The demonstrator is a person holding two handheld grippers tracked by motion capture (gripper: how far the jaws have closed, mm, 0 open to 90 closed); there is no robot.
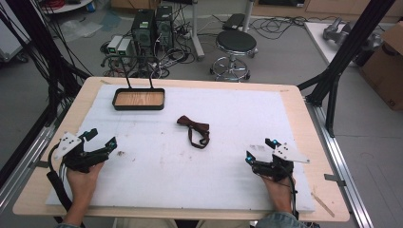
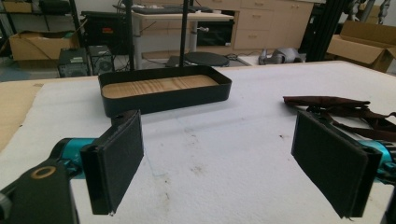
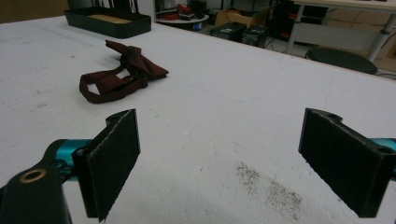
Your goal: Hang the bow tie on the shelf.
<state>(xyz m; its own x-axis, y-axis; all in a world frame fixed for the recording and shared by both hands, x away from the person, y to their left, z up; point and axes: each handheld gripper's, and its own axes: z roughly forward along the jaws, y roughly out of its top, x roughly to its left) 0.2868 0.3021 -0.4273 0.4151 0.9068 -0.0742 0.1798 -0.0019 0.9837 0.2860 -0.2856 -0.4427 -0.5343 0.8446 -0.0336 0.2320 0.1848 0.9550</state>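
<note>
**Both grippers parked wide, bow tie untouched mid-table**

Left gripper [image 1: 100, 141] is held low at the near left of the white mat [image 1: 223, 187], its 2 jaws spread wide with nothing between them; in the left gripper view only bare mat is seen in the gap. Right gripper [image 1: 260, 151] is kept at the near right in the same way, jaws fully apart and empty, above a faint grey smudge [image 3: 268, 186] on the mat. Each is gripped by a hand [image 1: 83, 183] coming in from the near edge, and the 2 are set well apart, which is judged to be a ready stance that leaves the middle open for a reach.

Between them and a little farther off, a dark red bow tie [image 1: 194, 129] lies flat on the mat, touched by neither gripper. Its long axis is seen to run from far left to near right in the high view: the bow sits at the far-left end, and the strap loops away toward the near right. From the right gripper view the strap loop [image 3: 100, 89] is the nearer part, so it is judged the easier hold.

At the far left a black tray [image 1: 116, 105] with a wooden floor stands empty, well apart from the tie, and is taken as the likely destination.
</note>
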